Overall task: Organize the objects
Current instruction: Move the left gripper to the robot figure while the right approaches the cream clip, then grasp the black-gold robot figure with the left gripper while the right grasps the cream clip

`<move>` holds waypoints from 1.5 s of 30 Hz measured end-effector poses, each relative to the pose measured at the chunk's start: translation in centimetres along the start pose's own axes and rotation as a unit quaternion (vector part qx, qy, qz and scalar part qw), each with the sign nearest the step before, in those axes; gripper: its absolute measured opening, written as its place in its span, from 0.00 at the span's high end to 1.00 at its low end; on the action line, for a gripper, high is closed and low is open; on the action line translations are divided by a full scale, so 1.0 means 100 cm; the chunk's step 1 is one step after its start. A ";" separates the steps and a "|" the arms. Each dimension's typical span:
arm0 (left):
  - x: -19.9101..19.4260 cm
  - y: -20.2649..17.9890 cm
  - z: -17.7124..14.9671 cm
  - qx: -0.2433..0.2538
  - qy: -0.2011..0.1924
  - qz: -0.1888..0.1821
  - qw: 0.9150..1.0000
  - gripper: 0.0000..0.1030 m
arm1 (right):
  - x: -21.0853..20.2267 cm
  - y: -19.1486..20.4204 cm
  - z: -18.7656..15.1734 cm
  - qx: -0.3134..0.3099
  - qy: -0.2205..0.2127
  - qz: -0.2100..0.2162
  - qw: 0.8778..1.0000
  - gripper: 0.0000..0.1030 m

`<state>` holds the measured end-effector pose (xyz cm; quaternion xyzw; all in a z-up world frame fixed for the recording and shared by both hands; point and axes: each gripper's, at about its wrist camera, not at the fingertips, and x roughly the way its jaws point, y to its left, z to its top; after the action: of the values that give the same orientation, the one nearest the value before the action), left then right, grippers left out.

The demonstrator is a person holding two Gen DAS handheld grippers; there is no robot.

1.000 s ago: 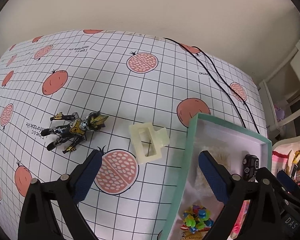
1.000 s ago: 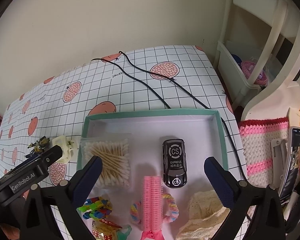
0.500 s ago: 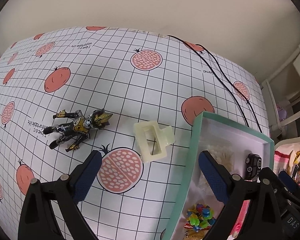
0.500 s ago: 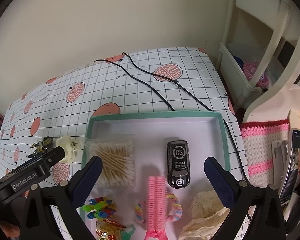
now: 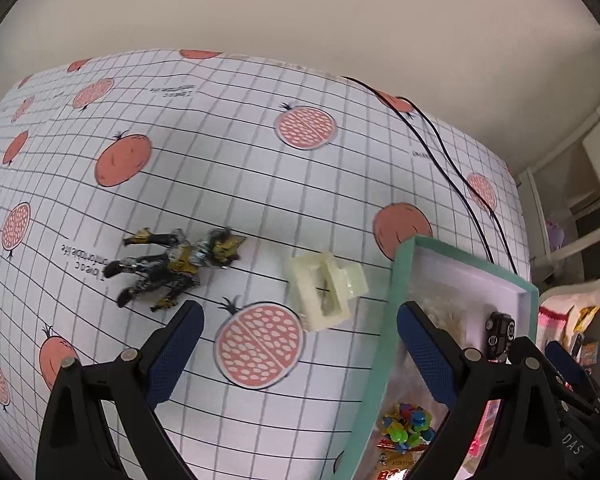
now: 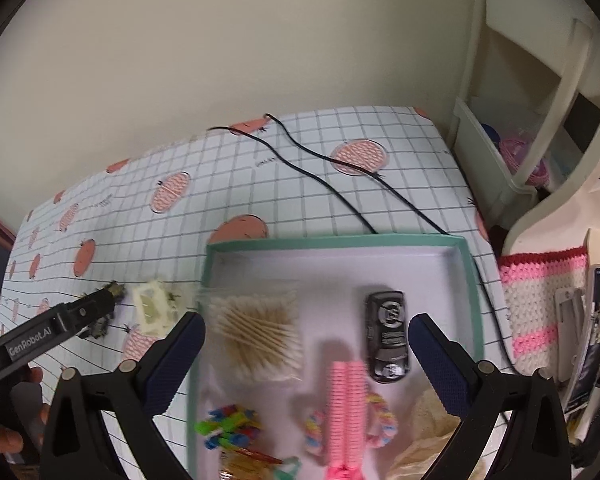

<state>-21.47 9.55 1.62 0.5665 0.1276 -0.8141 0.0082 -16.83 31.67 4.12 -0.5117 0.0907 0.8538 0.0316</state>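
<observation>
Right gripper (image 6: 306, 344) jaws wide apart, over teal-rimmed tray (image 6: 470, 280), holding nothing. Inside tray: cotton swab pack (image 6: 260, 334) near left wall, black toy car (image 6: 387, 334) right of it, pink comb (image 6: 346, 408) nearer camera. Cream hair claw (image 6: 154, 308) just left of tray, outside it

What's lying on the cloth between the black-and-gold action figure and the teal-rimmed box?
The cream plastic hair claw, between action figure and box, touching neither; clearest in the left wrist view.

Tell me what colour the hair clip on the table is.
Cream, almost ivory; the hair clip shows best in the left wrist view.
</observation>
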 end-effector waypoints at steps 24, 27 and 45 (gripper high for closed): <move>-0.006 0.117 0.022 -0.096 0.003 0.019 0.995 0.06 | 0.036 0.110 -0.020 -0.090 -0.004 0.086 0.992 0.00; -0.001 0.115 0.022 -0.083 0.008 0.007 0.996 0.06 | 0.043 0.119 -0.023 -0.106 -0.002 0.084 0.991 0.01; 0.016 0.087 0.012 0.009 -0.012 0.037 0.999 0.06 | 0.067 0.136 -0.031 -0.124 0.011 0.096 0.988 0.22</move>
<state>-21.76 1.11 -1.19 0.5613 0.0993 -0.8209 0.0345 -19.37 17.51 -1.54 -0.5099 0.0333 0.8518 -0.1155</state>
